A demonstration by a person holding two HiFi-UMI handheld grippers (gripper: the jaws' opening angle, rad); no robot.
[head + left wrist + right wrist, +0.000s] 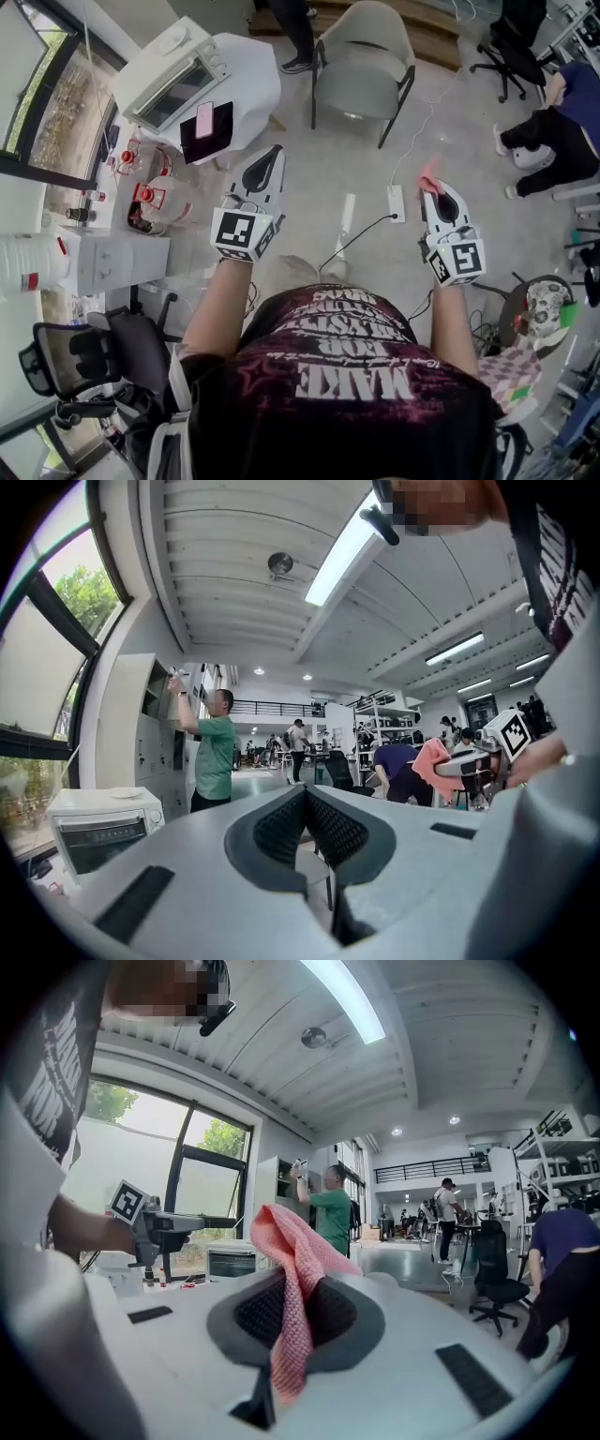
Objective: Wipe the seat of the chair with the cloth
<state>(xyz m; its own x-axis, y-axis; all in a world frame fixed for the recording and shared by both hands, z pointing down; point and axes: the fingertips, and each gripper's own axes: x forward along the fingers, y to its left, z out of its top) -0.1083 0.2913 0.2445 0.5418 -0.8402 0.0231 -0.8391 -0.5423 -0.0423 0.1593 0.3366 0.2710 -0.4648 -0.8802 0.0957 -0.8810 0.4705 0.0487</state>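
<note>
The grey armchair stands on the floor ahead of me, seat bare, well beyond both grippers. My right gripper is held up in the air, shut on a pink cloth. In the right gripper view the cloth is pinched between the dark pads and sticks up past the tips of that gripper. My left gripper hovers level with it to the left. Its jaws meet with nothing between them in the left gripper view, where the pink cloth also shows at the right.
A white toaster oven and a dark tablet sit on a white table at the left. A power strip and cables lie on the floor between me and the chair. A black office chair is behind me at the left; a crouching person is at the right.
</note>
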